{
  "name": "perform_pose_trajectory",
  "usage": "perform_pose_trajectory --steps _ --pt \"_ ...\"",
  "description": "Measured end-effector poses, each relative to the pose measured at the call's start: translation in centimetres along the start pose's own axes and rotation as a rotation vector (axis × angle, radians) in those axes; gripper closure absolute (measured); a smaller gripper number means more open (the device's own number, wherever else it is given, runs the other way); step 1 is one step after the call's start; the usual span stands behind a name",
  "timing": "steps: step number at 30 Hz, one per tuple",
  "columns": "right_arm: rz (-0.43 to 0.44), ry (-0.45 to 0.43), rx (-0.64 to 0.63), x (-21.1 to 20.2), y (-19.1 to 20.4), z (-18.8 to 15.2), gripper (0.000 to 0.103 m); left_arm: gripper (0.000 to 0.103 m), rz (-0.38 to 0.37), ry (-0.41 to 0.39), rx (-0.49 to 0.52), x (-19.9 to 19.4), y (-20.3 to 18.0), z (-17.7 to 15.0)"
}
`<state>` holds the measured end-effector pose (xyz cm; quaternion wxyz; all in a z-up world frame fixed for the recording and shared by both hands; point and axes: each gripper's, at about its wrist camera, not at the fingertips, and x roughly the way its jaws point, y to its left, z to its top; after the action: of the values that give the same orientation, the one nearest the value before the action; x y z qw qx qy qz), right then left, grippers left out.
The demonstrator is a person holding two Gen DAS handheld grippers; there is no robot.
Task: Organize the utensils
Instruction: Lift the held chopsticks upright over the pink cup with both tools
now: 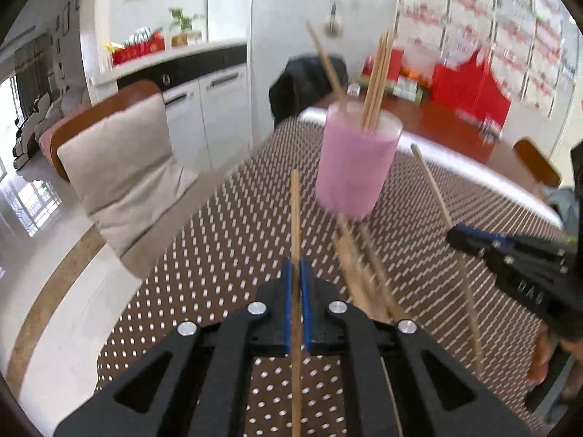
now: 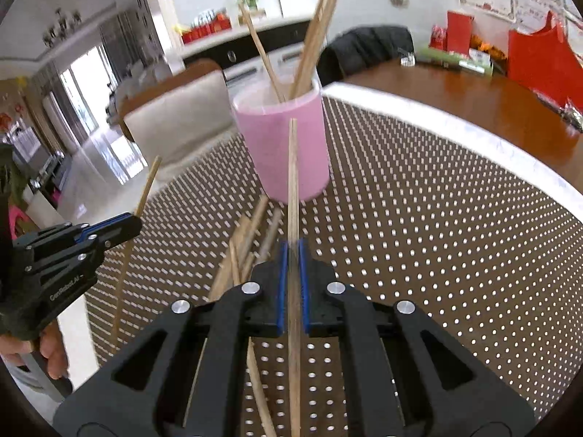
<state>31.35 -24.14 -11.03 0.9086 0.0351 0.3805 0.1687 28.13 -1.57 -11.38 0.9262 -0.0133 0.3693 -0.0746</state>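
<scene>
A pink cup [image 1: 355, 167] [image 2: 284, 145] stands on the dotted brown mat [image 1: 226, 240] [image 2: 419, 236], with several wooden chopsticks [image 1: 379, 80] [image 2: 309, 40] upright inside it. My left gripper [image 1: 296, 266] [image 2: 136, 220] is shut on one chopstick [image 1: 296, 218] [image 2: 147, 185], held lifted off the mat. My right gripper [image 2: 291, 245] [image 1: 452, 235] is shut on another chopstick [image 2: 292, 182] [image 1: 431, 185], which points towards the cup. A few loose chopsticks [image 1: 359, 269] [image 2: 244, 244] lie on the mat between the grippers and the cup.
A cushioned chair [image 1: 120, 167] [image 2: 175, 123] stands left of the table. Past the mat's white edge [image 2: 455, 127], the wooden table [image 1: 437, 123] carries red boxes [image 1: 470, 87] [image 2: 539, 62]. A dark chair [image 1: 309, 83] stands at the far end. A hand [image 2: 51, 353] holds the left gripper's handle.
</scene>
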Motion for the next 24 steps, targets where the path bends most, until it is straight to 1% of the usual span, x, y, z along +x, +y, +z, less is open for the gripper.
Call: perform_pose_trajectory --steps 5,11,14,17,24 --pt "0.024 -0.111 0.008 -3.0 0.6 0.8 0.097 0.098 -0.049 -0.146 -0.035 -3.2 -0.5 1.2" --pt "0.048 -0.190 0.011 -5.2 1.3 1.6 0.097 0.098 -0.074 -0.288 -0.032 -6.0 -2.0 2.0" --pt "0.051 -0.224 0.010 -6.1 1.5 1.9 0.097 0.098 -0.080 -0.342 -0.022 -6.9 -2.9 2.3" --pt "0.060 -0.257 0.016 -6.7 1.6 2.4 0.097 0.098 -0.093 -0.367 -0.017 -7.4 -3.4 2.5" --pt "0.067 -0.333 0.021 -7.9 1.6 3.5 0.097 0.098 -0.098 -0.431 -0.021 -8.0 -4.5 4.3"
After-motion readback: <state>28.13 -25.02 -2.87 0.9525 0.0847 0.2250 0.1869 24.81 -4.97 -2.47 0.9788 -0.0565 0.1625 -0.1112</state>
